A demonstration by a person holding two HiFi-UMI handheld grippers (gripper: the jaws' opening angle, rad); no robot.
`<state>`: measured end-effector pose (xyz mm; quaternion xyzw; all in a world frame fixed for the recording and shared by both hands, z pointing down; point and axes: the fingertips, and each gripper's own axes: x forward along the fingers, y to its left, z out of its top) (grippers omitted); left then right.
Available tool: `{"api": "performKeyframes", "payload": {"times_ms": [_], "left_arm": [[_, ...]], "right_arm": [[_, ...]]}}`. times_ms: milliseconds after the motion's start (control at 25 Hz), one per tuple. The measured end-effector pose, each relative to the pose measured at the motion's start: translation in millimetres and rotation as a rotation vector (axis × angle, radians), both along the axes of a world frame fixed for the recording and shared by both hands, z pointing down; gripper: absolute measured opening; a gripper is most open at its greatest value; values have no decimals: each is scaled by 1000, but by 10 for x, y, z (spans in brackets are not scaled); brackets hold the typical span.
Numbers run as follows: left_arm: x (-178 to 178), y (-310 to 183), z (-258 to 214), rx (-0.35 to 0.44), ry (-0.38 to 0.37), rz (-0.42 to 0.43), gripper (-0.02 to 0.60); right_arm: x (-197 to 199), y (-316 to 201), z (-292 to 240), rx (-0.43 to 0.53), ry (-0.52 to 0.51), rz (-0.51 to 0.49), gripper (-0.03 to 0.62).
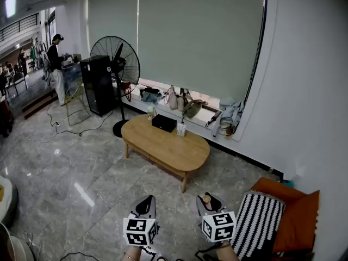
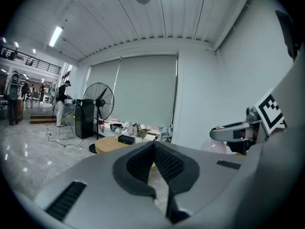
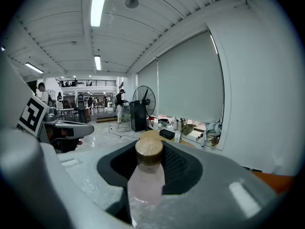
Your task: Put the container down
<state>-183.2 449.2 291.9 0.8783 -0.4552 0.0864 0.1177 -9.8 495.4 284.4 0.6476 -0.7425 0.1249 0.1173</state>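
The container is a pale pink bottle [image 3: 145, 180] with a round wooden lid [image 3: 149, 151]. It stands upright between the jaws of my right gripper [image 3: 150, 163], which is shut on it. In the head view the lid [image 1: 206, 198] shows in the right gripper [image 1: 209, 202] low in the picture, above the floor. My left gripper [image 1: 145, 205] hangs beside it at the same height. In the left gripper view its dark pads [image 2: 143, 163] meet at the tip with nothing between them. An oval wooden coffee table [image 1: 179, 148] stands ahead, some distance from both grippers.
On the table sit a black box [image 1: 163, 123] and a small carton [image 1: 181, 129]. A standing fan [image 1: 115, 64] and a black cabinet [image 1: 98, 85] are behind it. An orange seat with a striped cushion [image 1: 258, 222] is at my right. A person [image 1: 56, 64] stands far left.
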Motion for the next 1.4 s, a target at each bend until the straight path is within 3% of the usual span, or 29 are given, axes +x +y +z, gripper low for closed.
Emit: {"api": "performKeyframes", "payload": {"times_ms": [360, 880, 1400], "left_arm": [[-172, -96, 3, 3, 9, 2, -6], [-400, -278, 141, -28, 22, 5, -6], [-285, -928, 217, -43, 34, -33, -6]], "right_arm": [[-147, -36, -7, -2, 17, 15, 137], [-349, -129, 106, -30, -49, 45, 137], [-156, -794, 257, -64, -37, 26, 137]]}}
